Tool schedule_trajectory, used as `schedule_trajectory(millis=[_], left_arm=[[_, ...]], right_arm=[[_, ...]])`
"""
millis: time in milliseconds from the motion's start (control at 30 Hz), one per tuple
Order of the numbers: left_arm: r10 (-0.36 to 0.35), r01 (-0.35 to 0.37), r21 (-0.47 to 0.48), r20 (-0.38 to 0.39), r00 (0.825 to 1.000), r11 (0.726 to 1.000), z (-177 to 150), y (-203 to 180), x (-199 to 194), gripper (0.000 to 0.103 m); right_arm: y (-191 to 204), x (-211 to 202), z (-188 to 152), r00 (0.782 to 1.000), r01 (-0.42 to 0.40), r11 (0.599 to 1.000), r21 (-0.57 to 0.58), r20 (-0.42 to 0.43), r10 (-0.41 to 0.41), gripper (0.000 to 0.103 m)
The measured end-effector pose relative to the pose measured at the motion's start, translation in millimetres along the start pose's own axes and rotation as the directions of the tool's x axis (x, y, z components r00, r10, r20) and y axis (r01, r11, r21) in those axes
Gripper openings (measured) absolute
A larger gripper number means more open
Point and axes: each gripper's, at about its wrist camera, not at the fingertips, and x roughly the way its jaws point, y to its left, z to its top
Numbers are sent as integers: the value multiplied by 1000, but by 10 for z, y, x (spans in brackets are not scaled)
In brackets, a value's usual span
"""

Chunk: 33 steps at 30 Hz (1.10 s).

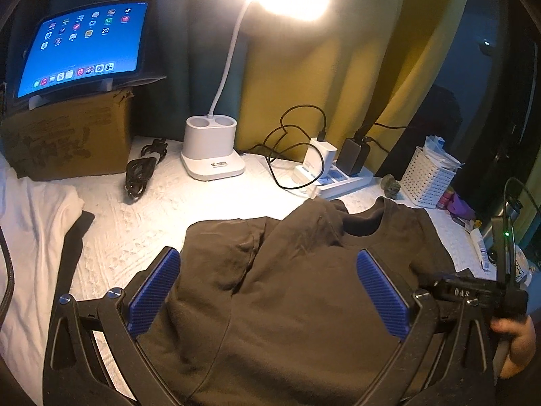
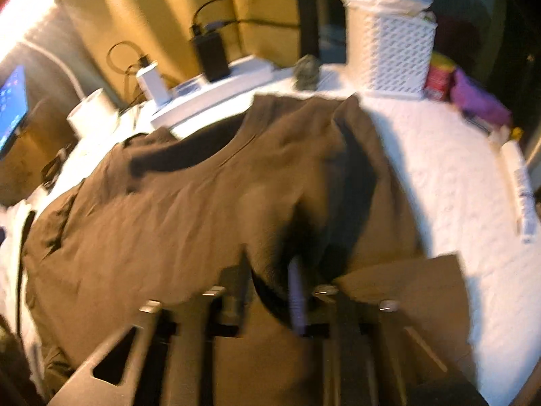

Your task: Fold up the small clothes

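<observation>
Lying under the open left claw (image 1: 267,291), brown shirt (image 1: 287,270), seemingly flat

You face a white textured tabletop (image 1: 209,203) lit by a white desk lamp (image 1: 213,149) glaring overhead. Behind it hang a yellow curtain (image 1: 304,77) and a dark teal one (image 1: 175,50). A lit tablet (image 1: 84,47) sits on a cardboard box (image 1: 67,138) at your left.
</observation>
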Motion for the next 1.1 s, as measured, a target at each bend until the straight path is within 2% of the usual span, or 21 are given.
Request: schedule_trajectory(millis=[33,67,133,233,300,333,400,500,633,700,800,967,1100], left_arm=[[0,0,0,1,1000,1000,-7,-5,-11,103],[3,-3,3,2,1000,1000,-13,-15,-20,103],[10,-10,6,4,1000,1000,-22,-31,-38,103],[20,-20,12,3,1000,1000,-28,-48,-52,103],[25,-25,17,2,1000,1000,-39,-62,-58,103],[27,-27,19,1,1000,999,-44,-68,-60,103],[30,-30,21,-3,1000,999,-44,-88,-54,103],[30,-30,33,-3,1000,999,-38,-138,-57,103],[31,-30,42,-6,1000,999,-38,-199,-60,103],[36,-35,43,-3,999,998,-47,-206,-76,103],[34,-34,37,-1,999,999,-56,-187,-94,103],[51,-50,61,-12,999,997,-93,-126,-72,103],[72,-73,67,14,997,995,-128,17,-117,103]], right_arm=[[24,-14,-29,1000,-30,1000,0,-5,30,73],[44,-37,-57,998,-58,998,0,0,58,75],[90,-150,-122,995,-101,995,-19,9,101,75],[23,-400,-160,994,-99,995,-25,49,100,75],[-146,-621,-153,992,-65,998,-21,110,67,75],[-285,-740,-142,988,-22,1000,-7,151,23,75],[-514,-788,-117,984,34,999,24,172,-37,75],[-797,-693,-97,985,84,994,70,145,-93,75],[-928,-461,-81,991,66,995,74,115,-75,75],[-953,-317,-105,998,38,996,82,44,-42,75],[-873,-305,-174,997,-76,995,64,15,76,75],[-643,-378,-319,994,-106,994,12,-9,106,75],[-486,-402,-582,995,-87,996,-9,-55,87,75]])
